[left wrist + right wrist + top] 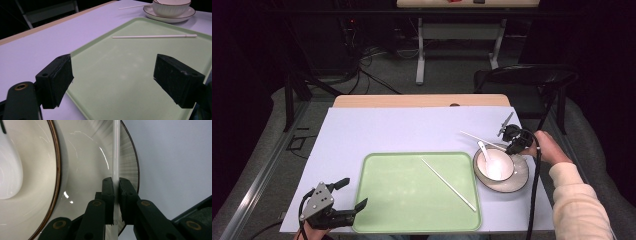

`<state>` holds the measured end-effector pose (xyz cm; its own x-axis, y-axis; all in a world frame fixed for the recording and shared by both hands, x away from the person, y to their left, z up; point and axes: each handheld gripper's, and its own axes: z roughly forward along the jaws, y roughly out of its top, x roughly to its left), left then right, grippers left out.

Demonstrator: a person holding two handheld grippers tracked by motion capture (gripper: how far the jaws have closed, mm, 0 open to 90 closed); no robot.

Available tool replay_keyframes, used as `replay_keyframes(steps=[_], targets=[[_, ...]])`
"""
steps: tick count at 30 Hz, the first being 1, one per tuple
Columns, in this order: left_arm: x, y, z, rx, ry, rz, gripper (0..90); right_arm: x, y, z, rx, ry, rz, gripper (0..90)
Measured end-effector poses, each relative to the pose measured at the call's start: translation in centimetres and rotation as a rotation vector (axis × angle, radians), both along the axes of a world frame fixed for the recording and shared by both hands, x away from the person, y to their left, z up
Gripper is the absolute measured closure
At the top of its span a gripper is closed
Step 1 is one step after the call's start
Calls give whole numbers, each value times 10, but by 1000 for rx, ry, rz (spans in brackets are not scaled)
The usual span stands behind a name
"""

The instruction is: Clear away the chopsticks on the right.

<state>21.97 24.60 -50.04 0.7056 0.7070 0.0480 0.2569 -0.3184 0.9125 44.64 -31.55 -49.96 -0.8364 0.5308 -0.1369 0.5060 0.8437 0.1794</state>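
The right gripper [115,185] was clamped on a white chopstick [116,150] over the saucer [128,157] at the right; the left gripper [112,75] hovered, jaws apart, above the green tray [130,65] at its near left corner.

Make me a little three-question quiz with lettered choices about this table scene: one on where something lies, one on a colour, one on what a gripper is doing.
1. Where does the loose chopstick lie?
A. On the tray
B. In the bowl
C. On the floor

2. What colour is the tray?
A. Red
B. Light green
C. Black

3. What is the right gripper doing?
A. Hanging open over the tray
B. Holding the spoon
C. Clamped on a second chopstick beside the bowl

Answers:
1. A: the high view shows the thin white stick lying slantwise on the tray's flat bottom.
2. B: the tray is pale green in the high view and the left gripper view.
3. C: in the right gripper view the jaws pinch the second chopstick over the saucer, next to the bowl; the spoon rests in the bowl.
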Motion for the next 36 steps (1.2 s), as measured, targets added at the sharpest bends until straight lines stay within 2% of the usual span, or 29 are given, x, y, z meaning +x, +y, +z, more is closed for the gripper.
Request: replay_keyframes(steps=[4, 5, 8, 11, 18, 19, 20, 22, 23, 27, 28, 36], targets=[[0, 0, 0, -1, -1, -3, 158, -2, 0, 0, 18, 7, -20, 834], [0, 0, 0, -2, -1, -3, 158, -3, -1, 0, 11, -1, -13, 835], [0, 0, 0, -1, 1, -1, 158, -7, -1, 6, 38, -20, -56, 836], [0, 0, 0, 2, -1, -3, 158, -10, 0, 13, 33, -36, -71, 837], [0, 0, 0, -1, -3, 0, 158, -11, 0, 17, 33, -39, -71, 837], [0, 0, 0, -1, -3, 0, 158, -16, 4, 37, 43, -65, -116, 837], [0, 0, 0, 0, -2, -1, 158, -16, 4, 37, 43, -65, -116, 838], [-1, 0, 0, -3, -2, 2, 158, -18, 8, 48, 39, -92, -148, 838], [-1, 0, 0, -3, -3, 1, 158, -18, 9, 52, 33, -101, -138, 838], [-1, 0, 0, -1, -2, -1, 158, -23, 14, 62, 44, -123, -192, 839], [-1, 0, 0, -2, -3, 0, 158, -24, 15, 66, 40, -134, -183, 839], [0, 0, 0, 2, -3, -2, 158, -33, 25, 84, 50, -133, -246, 839]])
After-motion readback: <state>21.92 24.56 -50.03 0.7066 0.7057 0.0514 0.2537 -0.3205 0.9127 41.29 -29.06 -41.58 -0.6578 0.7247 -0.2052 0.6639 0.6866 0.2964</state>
